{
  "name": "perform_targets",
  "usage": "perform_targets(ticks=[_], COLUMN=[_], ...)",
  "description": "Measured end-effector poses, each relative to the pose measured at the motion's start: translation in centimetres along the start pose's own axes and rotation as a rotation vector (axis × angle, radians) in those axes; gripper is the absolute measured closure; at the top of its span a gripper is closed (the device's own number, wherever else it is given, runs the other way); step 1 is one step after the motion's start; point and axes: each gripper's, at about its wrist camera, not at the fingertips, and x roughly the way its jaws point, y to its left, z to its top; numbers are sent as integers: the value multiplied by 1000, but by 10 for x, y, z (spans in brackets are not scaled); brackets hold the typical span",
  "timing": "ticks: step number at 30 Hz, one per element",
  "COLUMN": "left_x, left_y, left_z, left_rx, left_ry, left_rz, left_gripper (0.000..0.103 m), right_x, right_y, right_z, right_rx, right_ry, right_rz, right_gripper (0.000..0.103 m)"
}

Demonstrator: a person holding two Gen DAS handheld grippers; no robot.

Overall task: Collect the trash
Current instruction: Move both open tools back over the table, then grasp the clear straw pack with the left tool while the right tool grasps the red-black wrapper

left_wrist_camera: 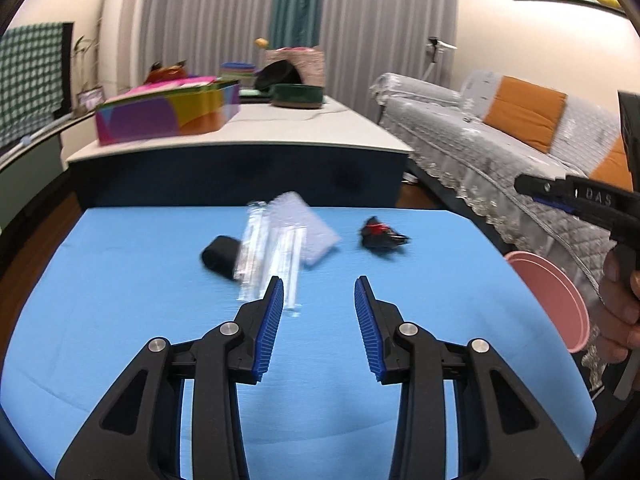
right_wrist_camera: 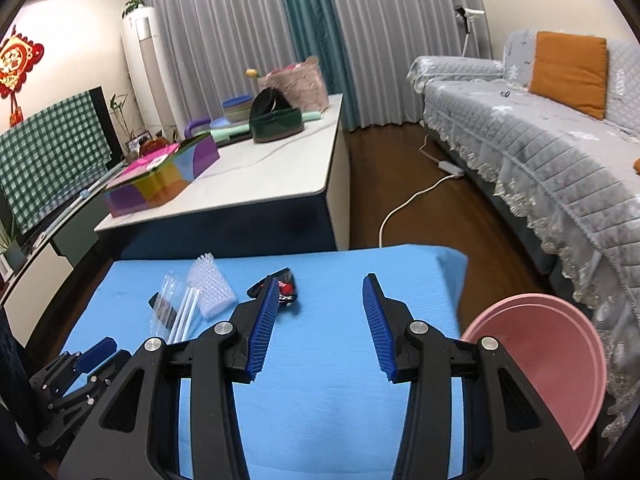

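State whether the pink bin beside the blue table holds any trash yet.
Empty as far as shown: the pink bin shows only bare inner wall; its bottom is hidden.

We saw both wrist cameras look forward and down along their fingers, close over the blue bench; both views shared its far edge, the curtains and the sofa.

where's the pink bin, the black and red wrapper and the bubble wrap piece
pink bin (right_wrist_camera: 560, 368), right wrist view, on its inner wall
black and red wrapper (left_wrist_camera: 380, 234), left wrist view, on its crumpled middle
bubble wrap piece (right_wrist_camera: 211, 290), right wrist view, on its bumpy top face
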Motion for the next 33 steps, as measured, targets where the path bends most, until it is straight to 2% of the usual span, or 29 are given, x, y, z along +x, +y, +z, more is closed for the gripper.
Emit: perform_targets(ticks=[8, 12, 18, 23, 29, 32, 33], left_x=[28, 44, 66, 79, 87, 88, 88], left_y=[39, 44, 48, 51, 50, 49, 49], left_z=[6, 11, 13, 13, 15, 15, 15], left_rx=[-105, -108, -109, -113, -105, -101, -99], left_ry=[11, 18, 48, 84, 114, 124, 127], left_rz=[51, 62, 75, 71, 76, 78, 78], left_gripper=[66, 66, 66, 66, 66, 66, 72], right_x=[53, 82, 124, 152, 163, 165, 165], right_y=[21, 29, 39, 37, 35, 35, 35], right_z=[-8, -12, -15, -16, -13, -13, -14], right_rx=[-38, -80, -81, -59, -43, -41, -43], right_ry=[62, 95, 144, 201, 236, 247, 248], right_rz=[34, 35, 42, 35, 32, 39, 45], right_gripper=[58, 57, 44, 43, 43, 55, 62])
